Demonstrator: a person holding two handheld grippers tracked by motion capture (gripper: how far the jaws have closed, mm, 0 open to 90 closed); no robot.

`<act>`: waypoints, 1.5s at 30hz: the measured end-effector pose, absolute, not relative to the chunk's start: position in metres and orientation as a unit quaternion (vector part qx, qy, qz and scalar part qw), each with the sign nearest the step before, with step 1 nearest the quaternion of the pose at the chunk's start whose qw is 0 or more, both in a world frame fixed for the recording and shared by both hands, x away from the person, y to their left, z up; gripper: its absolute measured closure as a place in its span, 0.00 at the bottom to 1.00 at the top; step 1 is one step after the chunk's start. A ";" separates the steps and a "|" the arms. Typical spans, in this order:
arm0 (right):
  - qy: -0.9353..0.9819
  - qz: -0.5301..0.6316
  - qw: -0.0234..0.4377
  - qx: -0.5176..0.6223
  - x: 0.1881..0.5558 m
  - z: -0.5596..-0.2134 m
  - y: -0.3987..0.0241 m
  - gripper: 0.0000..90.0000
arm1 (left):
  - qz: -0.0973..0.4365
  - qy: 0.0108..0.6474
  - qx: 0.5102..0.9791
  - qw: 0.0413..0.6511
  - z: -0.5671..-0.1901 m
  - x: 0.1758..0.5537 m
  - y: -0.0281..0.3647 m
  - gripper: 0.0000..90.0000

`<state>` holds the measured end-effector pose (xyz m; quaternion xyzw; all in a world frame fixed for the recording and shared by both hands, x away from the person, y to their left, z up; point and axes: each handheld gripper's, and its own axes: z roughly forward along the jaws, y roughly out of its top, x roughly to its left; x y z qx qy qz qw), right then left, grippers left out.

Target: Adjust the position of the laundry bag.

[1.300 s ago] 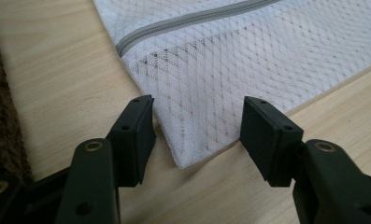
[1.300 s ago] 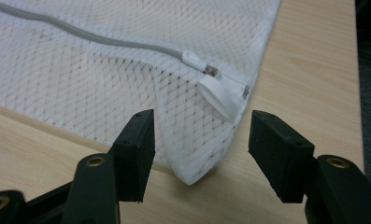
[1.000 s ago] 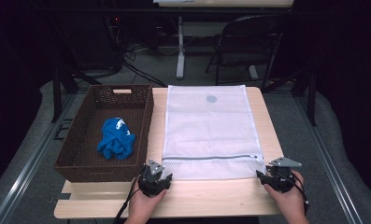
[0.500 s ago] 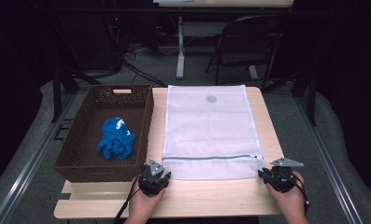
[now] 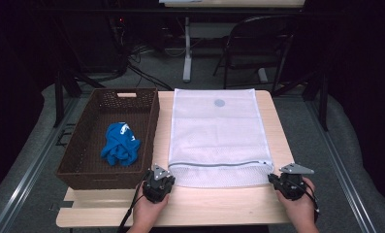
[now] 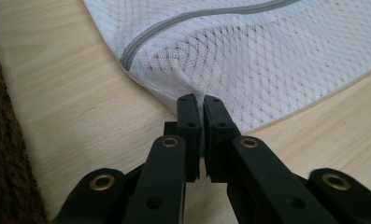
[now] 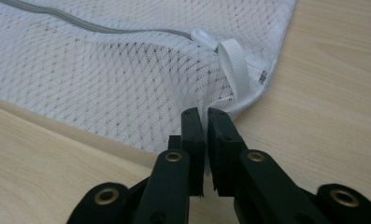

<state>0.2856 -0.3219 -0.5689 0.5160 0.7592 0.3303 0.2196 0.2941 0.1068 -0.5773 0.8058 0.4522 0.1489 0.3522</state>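
Flat on the pale wooden surface [image 5: 214, 206]: a white mesh laundry bag with a grey zipper [image 5: 214, 131], lying just to the right of a dark brown woven basket [image 5: 83, 145]. Inside that basket, a crumpled blue cloth [image 5: 120, 143], well apart from the bag. At the bag's near left corner, the left tool [image 5: 162, 178], held by the left hand [image 5: 149, 211]; jaws just squeezed together and now clenched on the mesh edge, with a bit of white net pinched between the black pads, seen close up in the left gripper view [image 6: 198, 103]. Zipper end [image 6: 127, 58] just up and to the left of that pinch. At the bag's near right corner, the right tool [image 5: 276, 180], held by the right hand [image 5: 299, 208]; jaws also just squeezed together and now clenched on the mesh hem, seen in the right gripper view [image 7: 203, 114]. Small white ribbon loop [image 7: 232, 65] and white zipper pull [image 7: 203, 37] just beyond that pinch, on the bag's corner. Near edge of the bag stretched between the two tools, both low and close to the surface. Beyond the bag, a dark floor with cables and a black folding chair [image 5: 258, 48].
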 end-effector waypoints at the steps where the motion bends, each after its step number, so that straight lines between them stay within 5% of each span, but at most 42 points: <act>1: 0.760 0.330 0.220 0.515 0.285 -0.568 -0.321 0.95 | 0.145 0.452 0.806 0.354 -0.576 0.293 0.107 0.97; 19: 0.789 0.311 0.228 0.479 0.275 -0.542 -0.310 0.95 | 0.122 0.452 0.808 0.359 -0.544 0.278 0.119 0.98; 45: 0.818 0.331 0.179 0.435 0.245 -0.527 -0.294 0.94 | 0.108 0.452 0.813 0.352 -0.531 0.245 0.151 0.97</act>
